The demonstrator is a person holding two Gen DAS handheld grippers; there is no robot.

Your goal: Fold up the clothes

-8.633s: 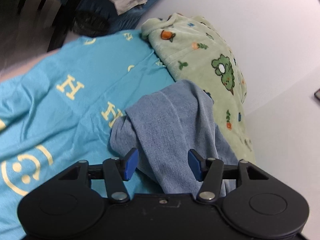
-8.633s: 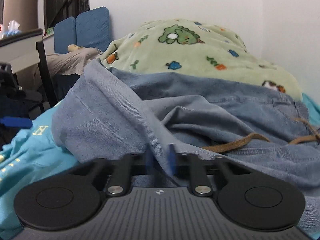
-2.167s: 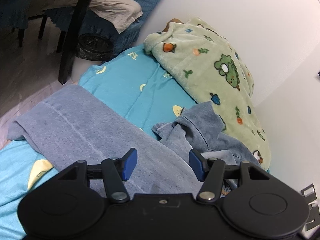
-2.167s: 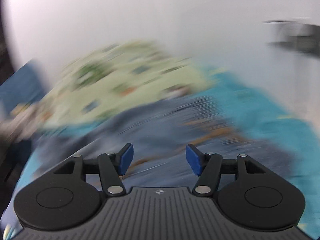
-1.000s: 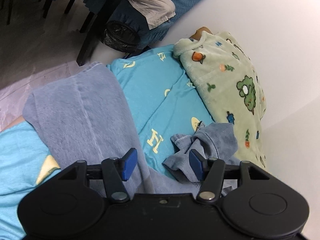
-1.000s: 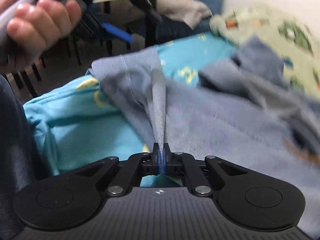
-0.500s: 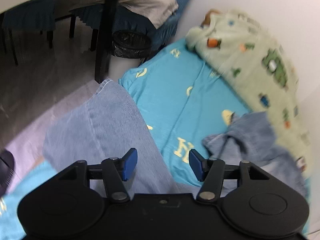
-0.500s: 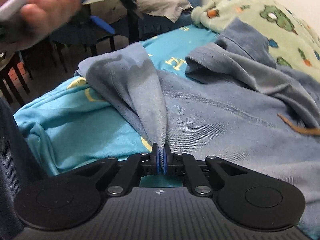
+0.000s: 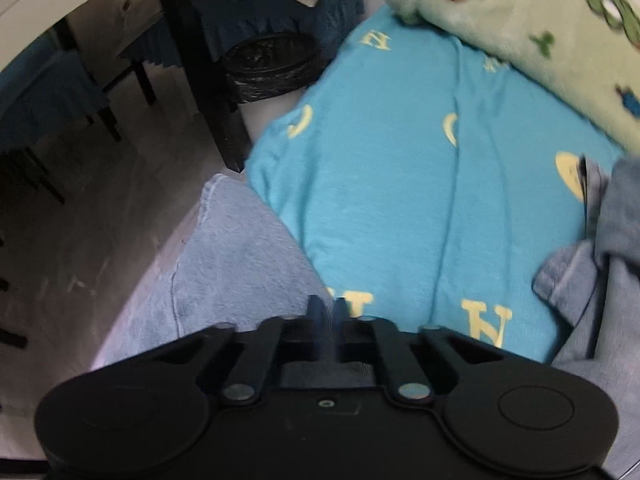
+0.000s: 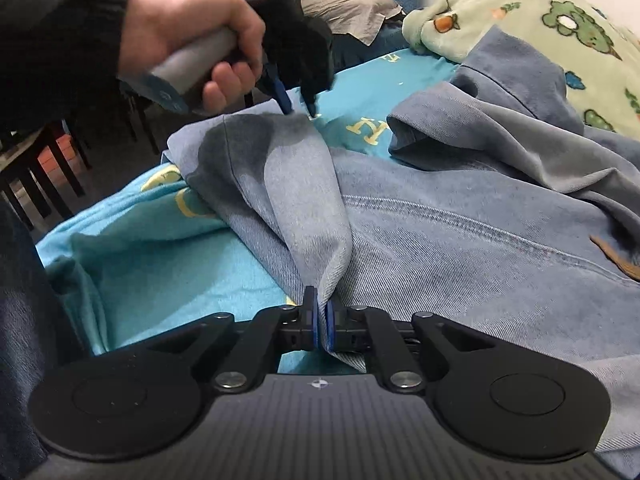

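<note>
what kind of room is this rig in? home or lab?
Likely a home bedroom. The denim garment lies on a bed with a turquoise letter-print sheet and a green cartoon fleece blanket; dark chairs and a black bin stand on the floor beside it.

Blue jeans (image 10: 460,240) and a green blanket (image 10: 560,28) lie on the turquoise-sheeted bed (image 9: 400,200).

Your left wrist view looks steeply down, close over the bed (image 9: 400,184) edge and floor (image 9: 80,240). Your right wrist view sits low, facing across the bed; both share the blue jeans (image 10: 460,248).
</note>
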